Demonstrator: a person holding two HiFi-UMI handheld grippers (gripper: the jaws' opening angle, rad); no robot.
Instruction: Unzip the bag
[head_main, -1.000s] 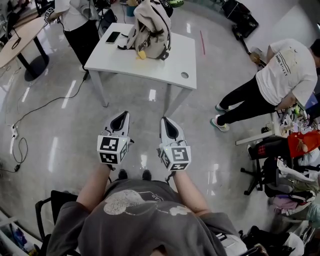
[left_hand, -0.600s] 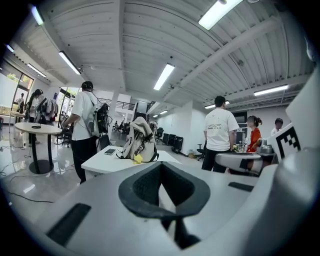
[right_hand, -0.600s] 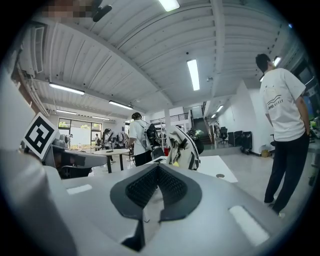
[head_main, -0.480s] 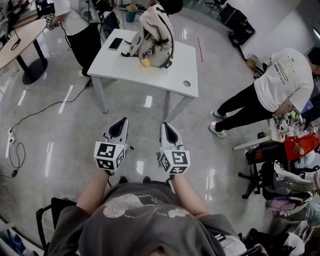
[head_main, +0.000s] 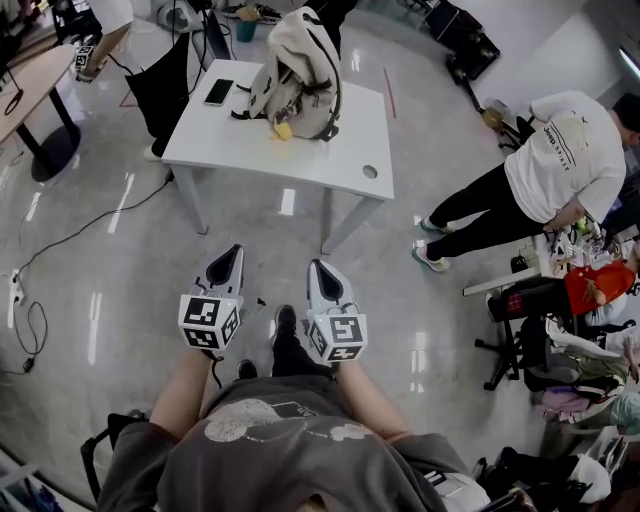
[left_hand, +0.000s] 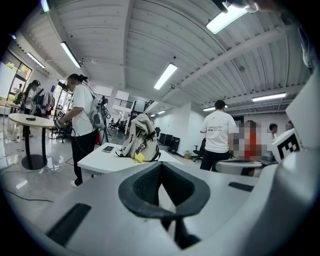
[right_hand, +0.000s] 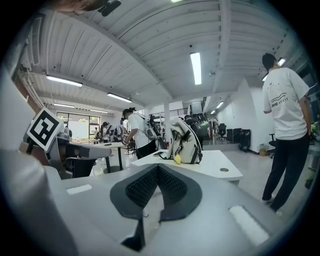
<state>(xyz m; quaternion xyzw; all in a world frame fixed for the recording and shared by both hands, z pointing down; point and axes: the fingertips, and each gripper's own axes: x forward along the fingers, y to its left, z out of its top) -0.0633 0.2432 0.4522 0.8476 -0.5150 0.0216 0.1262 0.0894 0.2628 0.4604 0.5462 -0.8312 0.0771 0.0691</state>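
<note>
- White table: well ahead of both grippers, with open floor between. This looks like the approach step, so close in before anything else.
- Bag: beige backpack standing upright on the table, ahead on a line between the two grippers.
- Left gripper, right gripper: side by side, both pressed together with nothing between the jaws. Spread them before reaching.
- Yellow tag: at the bag's near base. The zip pull is too small to make out, so find it up close, brace the bag with one gripper and pinch the pull with the other.
</note>
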